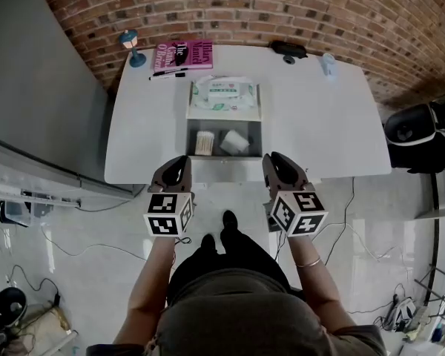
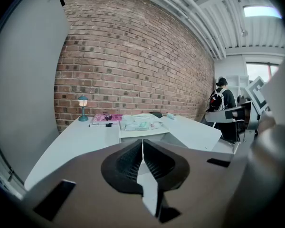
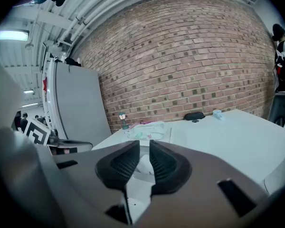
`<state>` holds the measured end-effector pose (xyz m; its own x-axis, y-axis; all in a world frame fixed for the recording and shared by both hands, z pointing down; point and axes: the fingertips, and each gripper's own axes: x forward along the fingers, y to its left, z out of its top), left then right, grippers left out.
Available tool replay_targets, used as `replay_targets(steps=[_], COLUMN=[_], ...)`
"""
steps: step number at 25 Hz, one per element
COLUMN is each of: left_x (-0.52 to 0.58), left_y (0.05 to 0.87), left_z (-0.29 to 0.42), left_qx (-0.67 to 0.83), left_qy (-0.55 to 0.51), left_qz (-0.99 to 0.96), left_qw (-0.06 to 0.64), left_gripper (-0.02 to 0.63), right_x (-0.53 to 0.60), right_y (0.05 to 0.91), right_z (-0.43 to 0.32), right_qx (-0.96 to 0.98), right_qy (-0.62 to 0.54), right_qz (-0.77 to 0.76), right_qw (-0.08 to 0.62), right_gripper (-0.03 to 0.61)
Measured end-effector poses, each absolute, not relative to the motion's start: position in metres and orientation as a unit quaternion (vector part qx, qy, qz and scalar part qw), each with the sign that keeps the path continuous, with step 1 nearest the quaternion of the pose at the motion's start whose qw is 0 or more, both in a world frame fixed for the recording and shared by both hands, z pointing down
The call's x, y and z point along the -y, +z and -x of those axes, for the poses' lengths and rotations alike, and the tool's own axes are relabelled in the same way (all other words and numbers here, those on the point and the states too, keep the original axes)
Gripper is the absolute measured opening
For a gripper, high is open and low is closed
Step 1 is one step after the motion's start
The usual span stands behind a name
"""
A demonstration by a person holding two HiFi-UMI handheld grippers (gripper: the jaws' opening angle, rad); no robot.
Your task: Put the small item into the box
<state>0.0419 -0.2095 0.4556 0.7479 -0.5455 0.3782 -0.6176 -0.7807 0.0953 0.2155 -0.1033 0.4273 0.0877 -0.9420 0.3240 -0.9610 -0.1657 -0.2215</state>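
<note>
Which thing counts as the small item I can't say for certain, but two small things already lie inside the open grey box (image 1: 190,138): a tub of what look like cotton swabs (image 1: 204,143) on the side nearer the left gripper, and a white roll-like piece (image 1: 235,141) on the side nearer the right one. The box sits just ahead of both grippers, between them, at the near edge of the white table (image 1: 319,124). Its pale lid, or a tray, lies just beyond it with a pack of wipes (image 1: 224,95) on top. Farther ahead of the right gripper, well apart from the box, a small pale-blue thing (image 1: 327,64) and a black one (image 1: 288,49) lie loose on the table. Far ahead of the left gripper are a pink book (image 1: 185,54), a pen (image 1: 167,73) and a little lamp (image 1: 131,48). The left gripper (image 2: 142,144) has its jaws pressed together at the tips with nothing between them. The right gripper (image 3: 145,146) shows a narrow gap between its jaws and holds nothing either. Both hang at the table's near edge, short of the box and touching nothing. My reading is that either the item is already in and the job is done, or a loose piece across the table is meant and the pickup is not yet begun.
</note>
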Motion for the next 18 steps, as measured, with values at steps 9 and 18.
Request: replay_targets(steps=[9, 18], left_x=[0.203, 0.199], left_y=[0.456, 0.454], left_z=[-0.048, -0.055], left_qx=[0.294, 0.278], left_qy=[0.168, 0.166], left_qz=[-0.935, -0.941], left_qw=[0.102, 0.096], left_gripper=[0.026, 0.026], right_x=[0.084, 0.068], right_y=[0.422, 0.422], right_z=[-0.216, -0.217], right_qx=[0.627, 0.612], right_qy=[0.190, 0.188], right_qz=[-0.756, -0.768], right_qw=[0.007, -0.005], right_gripper=[0.005, 0.003])
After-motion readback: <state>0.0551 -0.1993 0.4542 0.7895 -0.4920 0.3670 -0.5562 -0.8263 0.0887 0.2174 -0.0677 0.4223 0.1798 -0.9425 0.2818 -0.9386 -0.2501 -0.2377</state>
